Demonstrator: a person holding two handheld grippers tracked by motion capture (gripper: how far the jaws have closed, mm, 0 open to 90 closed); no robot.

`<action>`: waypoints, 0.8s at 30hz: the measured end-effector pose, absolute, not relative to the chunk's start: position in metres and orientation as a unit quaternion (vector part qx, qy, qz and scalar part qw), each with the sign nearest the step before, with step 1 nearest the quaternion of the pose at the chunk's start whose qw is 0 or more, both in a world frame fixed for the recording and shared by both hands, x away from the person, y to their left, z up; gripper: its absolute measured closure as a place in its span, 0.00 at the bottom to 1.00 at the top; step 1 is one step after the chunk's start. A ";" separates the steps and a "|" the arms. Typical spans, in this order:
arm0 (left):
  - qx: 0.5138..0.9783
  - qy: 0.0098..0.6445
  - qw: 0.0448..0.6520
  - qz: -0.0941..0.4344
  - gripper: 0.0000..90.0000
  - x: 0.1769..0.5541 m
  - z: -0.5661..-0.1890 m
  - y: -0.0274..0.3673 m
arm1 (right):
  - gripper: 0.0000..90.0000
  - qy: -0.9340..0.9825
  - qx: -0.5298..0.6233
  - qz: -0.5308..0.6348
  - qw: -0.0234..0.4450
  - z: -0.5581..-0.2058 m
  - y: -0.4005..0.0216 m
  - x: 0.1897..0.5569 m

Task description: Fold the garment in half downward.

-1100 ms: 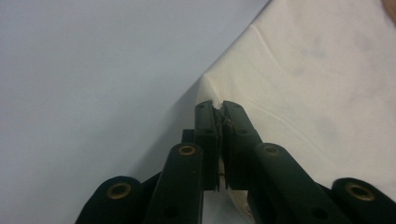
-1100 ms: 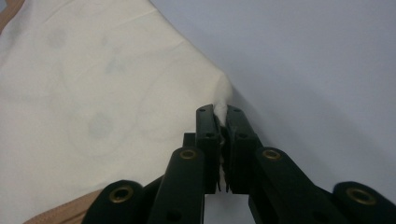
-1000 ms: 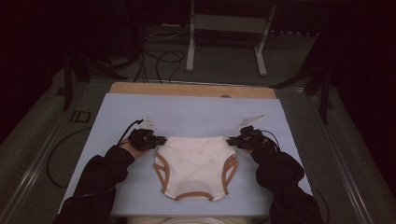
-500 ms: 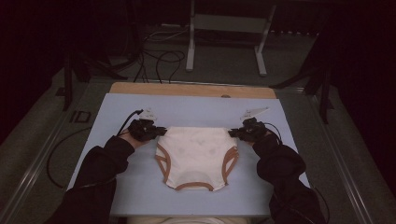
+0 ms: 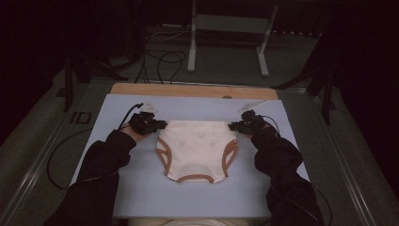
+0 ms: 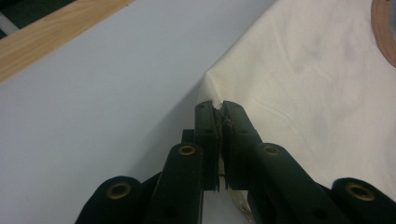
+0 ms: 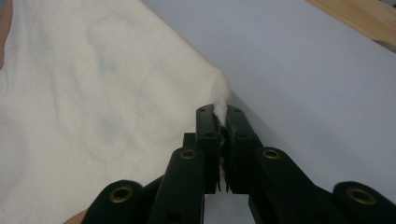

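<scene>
A dark room is surrounding a tabletop (image 5: 117,188) covered with a pale blue sheet, a strip of bare wood (image 5: 188,90) showing along its far edge, and cables (image 5: 160,59) are lying on the floor beyond it. A cream pair of underpants (image 5: 196,149) with brown trim is lying spread flat near the middle of the tabletop, waistband toward the far edge and leg openings toward the near edge. The left tool (image 5: 159,125) is pinching the waistband's left corner, its jaws pressed together on a small peak of cloth in the left gripper view (image 6: 217,106). The right tool (image 5: 234,126) is gripping the waistband's right corner the same way, cloth bunching between its closed jaws (image 7: 220,112). Black sleeves (image 5: 106,155) are reaching in from the near edge on both sides of the garment.
</scene>
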State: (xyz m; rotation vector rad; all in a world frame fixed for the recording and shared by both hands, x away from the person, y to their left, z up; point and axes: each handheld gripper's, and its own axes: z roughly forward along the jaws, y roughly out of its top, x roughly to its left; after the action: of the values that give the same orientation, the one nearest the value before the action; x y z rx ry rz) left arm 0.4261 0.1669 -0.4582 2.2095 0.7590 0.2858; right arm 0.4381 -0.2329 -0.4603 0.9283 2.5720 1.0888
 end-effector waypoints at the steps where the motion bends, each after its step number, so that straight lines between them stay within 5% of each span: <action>1: 0.867 0.298 0.384 0.112 0.96 0.426 -0.458 0.167 | 0.96 0.870 0.314 0.368 0.099 -0.460 -0.233 0.438; 24: 0.855 0.334 0.381 0.113 0.96 0.456 -0.476 0.165 | 0.96 0.864 0.349 0.350 0.095 -0.479 -0.227 0.473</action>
State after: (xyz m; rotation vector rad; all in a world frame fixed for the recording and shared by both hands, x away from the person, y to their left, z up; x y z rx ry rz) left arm 0.4565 0.1649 -0.4763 2.1830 0.8516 0.2872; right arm 0.4732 -0.2269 -0.4795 1.0336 2.5626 1.0370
